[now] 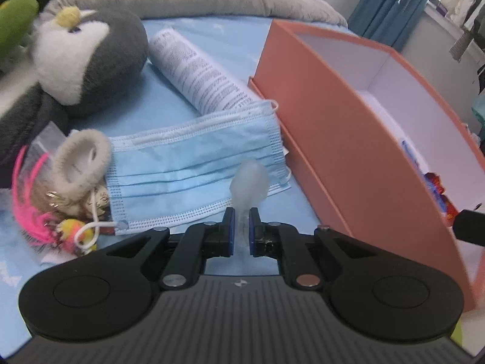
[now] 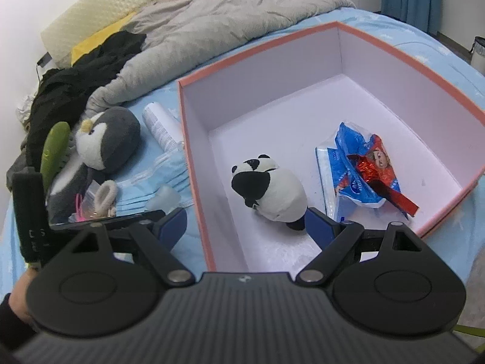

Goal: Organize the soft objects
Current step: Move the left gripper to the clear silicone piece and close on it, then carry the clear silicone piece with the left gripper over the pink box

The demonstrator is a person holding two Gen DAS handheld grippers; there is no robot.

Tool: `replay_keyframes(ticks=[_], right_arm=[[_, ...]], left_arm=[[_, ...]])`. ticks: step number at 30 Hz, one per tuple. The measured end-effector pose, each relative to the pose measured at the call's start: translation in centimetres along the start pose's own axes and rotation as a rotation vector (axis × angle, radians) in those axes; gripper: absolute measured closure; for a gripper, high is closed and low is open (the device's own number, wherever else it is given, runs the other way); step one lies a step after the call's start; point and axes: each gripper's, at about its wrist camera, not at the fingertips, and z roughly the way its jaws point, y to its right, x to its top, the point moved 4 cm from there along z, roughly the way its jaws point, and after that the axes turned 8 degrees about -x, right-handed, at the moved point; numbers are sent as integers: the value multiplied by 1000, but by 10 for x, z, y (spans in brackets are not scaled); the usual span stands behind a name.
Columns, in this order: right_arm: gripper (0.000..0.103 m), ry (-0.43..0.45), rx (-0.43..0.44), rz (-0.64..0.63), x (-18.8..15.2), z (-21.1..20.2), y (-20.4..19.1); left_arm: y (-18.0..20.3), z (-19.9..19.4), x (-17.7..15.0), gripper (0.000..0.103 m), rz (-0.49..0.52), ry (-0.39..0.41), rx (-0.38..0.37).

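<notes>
My left gripper [image 1: 241,227] is shut on a translucent soft squishy piece [image 1: 249,182], held above a blue face mask [image 1: 194,170] on the bed; the piece also shows in the right wrist view [image 2: 162,198]. A grey penguin plush [image 1: 88,57] lies at the left. The orange box [image 1: 342,139] stands to the right. My right gripper [image 2: 247,224] is open over the box's near wall [image 2: 212,206]. Inside the box lie a panda plush [image 2: 272,194] and a blue tissue pack with a red wrapper [image 2: 363,173].
A white printed tube [image 1: 197,69] lies between the penguin and the box. A beige fuzzy hair tie [image 1: 81,160], pink strands and small trinkets [image 1: 51,212] sit left of the mask. A grey duvet [image 2: 212,21], black clothing [image 2: 78,82] and a green object [image 2: 54,148] lie behind.
</notes>
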Motion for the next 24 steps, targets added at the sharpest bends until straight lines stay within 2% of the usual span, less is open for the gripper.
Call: replay_keyframes(ticks=[8, 12, 18, 24], right_arm=[[16, 50, 2, -33, -9, -34, -1], [16, 82, -2, -45, -9, -50, -3], [16, 123, 5, -47, -6, -69, -3], [16, 173, -13, -46, 9, -85, 6]], left_arm=[[16, -52, -14, 93, -63, 63, -5], [29, -85, -16, 93, -61, 103, -18], [56, -120, -1, 93, -46, 171, -61], [92, -131, 20, 92, -33, 207, -126]])
